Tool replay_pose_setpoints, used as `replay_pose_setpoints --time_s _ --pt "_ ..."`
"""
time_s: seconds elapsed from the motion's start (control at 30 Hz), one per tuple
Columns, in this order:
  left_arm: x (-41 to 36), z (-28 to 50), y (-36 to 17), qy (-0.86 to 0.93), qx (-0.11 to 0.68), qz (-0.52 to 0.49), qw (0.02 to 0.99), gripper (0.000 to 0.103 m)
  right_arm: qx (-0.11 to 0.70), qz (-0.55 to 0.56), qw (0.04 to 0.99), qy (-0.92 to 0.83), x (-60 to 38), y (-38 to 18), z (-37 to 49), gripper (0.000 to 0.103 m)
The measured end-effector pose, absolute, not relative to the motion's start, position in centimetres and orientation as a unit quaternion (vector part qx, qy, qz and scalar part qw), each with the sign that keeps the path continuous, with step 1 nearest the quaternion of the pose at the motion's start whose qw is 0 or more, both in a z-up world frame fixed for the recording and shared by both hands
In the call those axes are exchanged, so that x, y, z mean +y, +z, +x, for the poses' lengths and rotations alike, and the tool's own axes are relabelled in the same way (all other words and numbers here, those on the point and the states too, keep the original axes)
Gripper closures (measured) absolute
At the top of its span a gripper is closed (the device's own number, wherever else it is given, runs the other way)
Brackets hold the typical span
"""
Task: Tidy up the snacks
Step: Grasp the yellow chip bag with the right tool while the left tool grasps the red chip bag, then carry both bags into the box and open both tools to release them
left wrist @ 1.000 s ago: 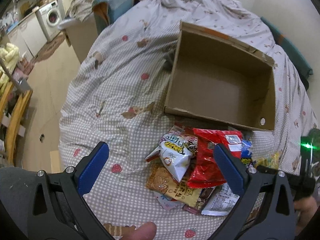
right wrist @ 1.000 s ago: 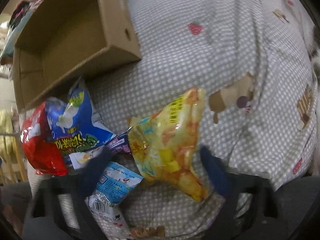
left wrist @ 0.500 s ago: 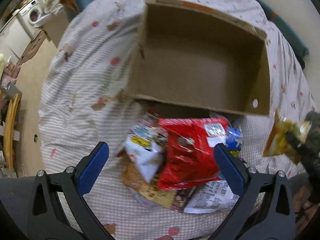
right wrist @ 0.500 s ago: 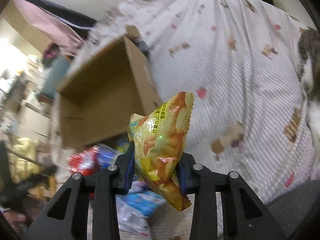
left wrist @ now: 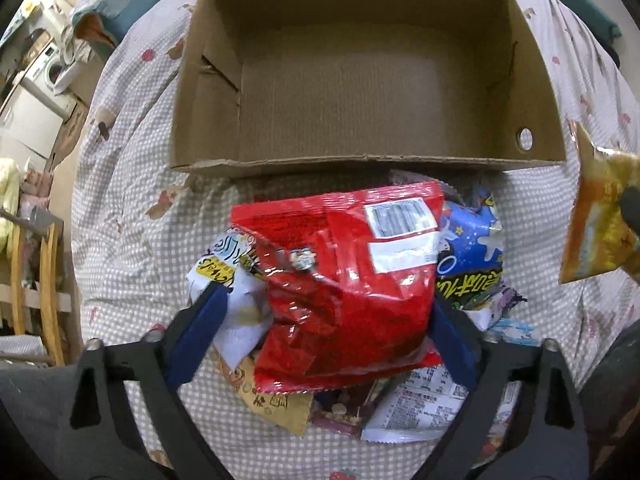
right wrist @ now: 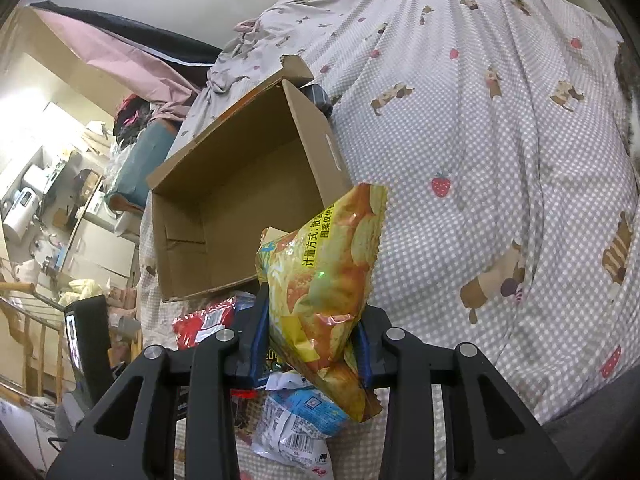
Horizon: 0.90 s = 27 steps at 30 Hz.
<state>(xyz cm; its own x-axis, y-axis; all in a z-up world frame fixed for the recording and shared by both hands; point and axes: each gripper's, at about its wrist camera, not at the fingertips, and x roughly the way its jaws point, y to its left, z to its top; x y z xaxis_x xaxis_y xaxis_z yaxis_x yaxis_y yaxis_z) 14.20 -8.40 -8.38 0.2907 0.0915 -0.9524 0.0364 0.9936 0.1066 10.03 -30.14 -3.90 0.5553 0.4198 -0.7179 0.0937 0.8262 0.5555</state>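
A second ago the left tool (left wrist: 324, 320) hangs wide open, back from the snack pile; now it is down over the red bag (left wrist: 344, 280), its jaws closing with the bag between them. The right tool (right wrist: 310, 332), then loose around the yellow chip bag (right wrist: 324, 280) on the bed, now clamps it and holds it lifted above the pile.

Left gripper (left wrist: 326, 334), right gripper (right wrist: 310, 338): black frames, silver screws, blue pads (left wrist: 196, 332); pad texture blurred, unclear.
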Motion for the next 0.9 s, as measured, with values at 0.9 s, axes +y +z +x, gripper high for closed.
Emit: replay_pose_setpoints --time_s 0.9 --pt "-2.8 13.7 2.5 0.004 0.482 0.007 0.876 0.054 0.383 0.291 0.864 0.151 -30.3 -1.0 10.0 0.066"
